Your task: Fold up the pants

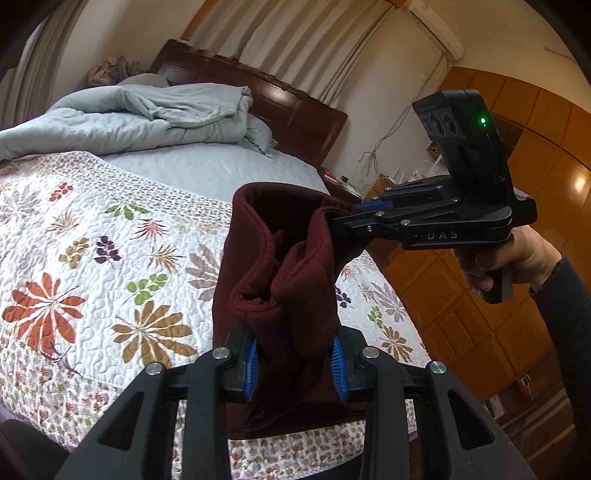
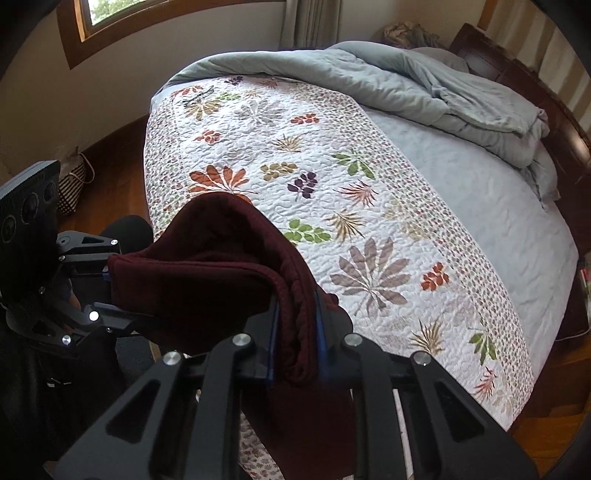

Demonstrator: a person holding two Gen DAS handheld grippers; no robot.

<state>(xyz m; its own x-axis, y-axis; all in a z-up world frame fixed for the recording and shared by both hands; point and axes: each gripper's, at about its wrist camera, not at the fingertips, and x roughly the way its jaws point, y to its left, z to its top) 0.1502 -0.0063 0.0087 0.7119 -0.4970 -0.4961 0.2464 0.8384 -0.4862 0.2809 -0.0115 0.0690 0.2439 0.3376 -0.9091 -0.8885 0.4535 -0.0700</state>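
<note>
Left gripper (image 1: 295, 363) clamped on a bunched fold of the maroon pants (image 1: 280, 266); blue pads (image 1: 252, 363) pressed against the fabric on both sides, seen from the left wrist view. Right gripper (image 2: 297, 345) likewise clenched on the pants, thick fold of waistband-like edge pinched between its blue pads (image 2: 274, 343). No earlier picture to check jaw travel against.

Pants held up in the air between the two grippers, above the near edge of the bed; upper edge stretched roughly from one grip to the other, forming an open loop of fabric. Rest of the garment hanging down below the grips, over the side of the floral quilt (image 1: 92, 266).

Right gripper also visible in the left wrist view (image 1: 349, 214), coming in from the right side, held by a hand (image 1: 513, 258) with a dark sleeve (image 1: 565, 295). Green indicator light lit on its upper housing.

Left gripper visible at the left edge of the right wrist view, tips hidden behind the cloth.

Surroundings: crumpled pale blue duvet (image 2: 424, 85) heaped toward the dark wooden headboard (image 1: 280, 99); wooden wardrobe panels (image 1: 517, 206) at right; wall air conditioner (image 1: 432, 29) above; window (image 2: 122, 14) at top left in the right wrist view.
</note>
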